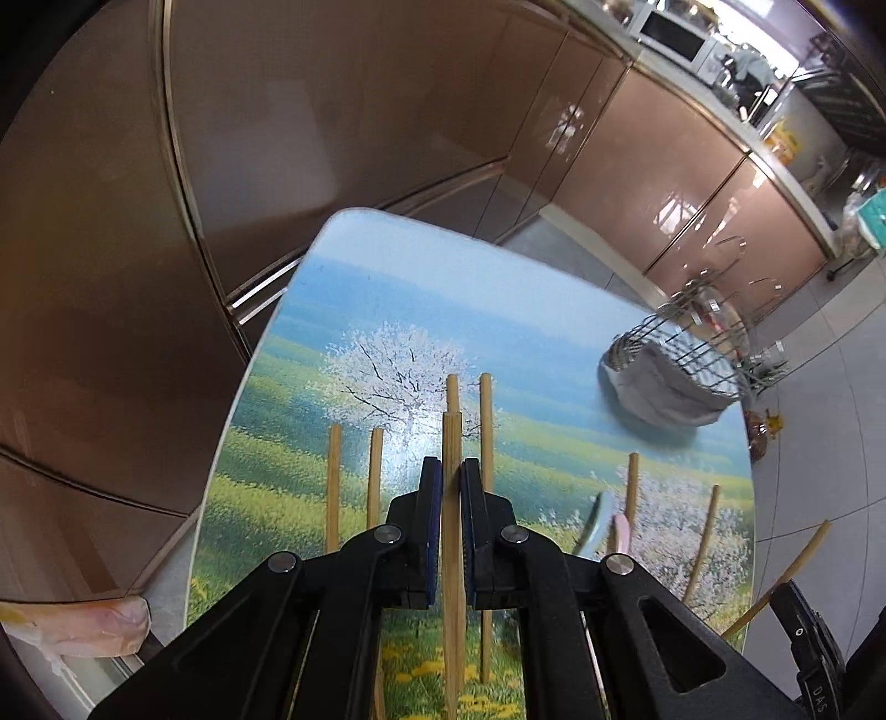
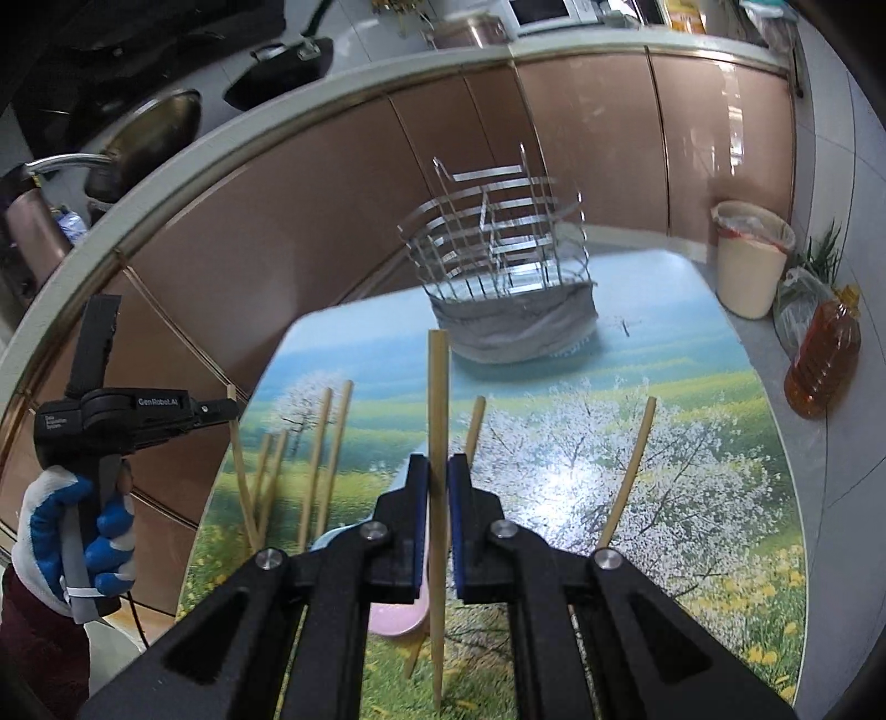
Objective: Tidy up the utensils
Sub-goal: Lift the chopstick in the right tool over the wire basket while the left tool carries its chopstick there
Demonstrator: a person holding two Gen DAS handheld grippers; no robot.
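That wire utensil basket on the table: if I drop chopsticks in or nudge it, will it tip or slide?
The wire basket looks light and tall, so a nudge near its rim could tip it. The grey cloth around its base may curb sliding on the glossy table, though that is uncertain.

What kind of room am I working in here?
Most likely a home kitchen. A long counter over glossy brown cabinet doors carries a microwave, with a faucet and a pan at the sink end. A bottle of cooking oil stands on the tiled floor beside the table.
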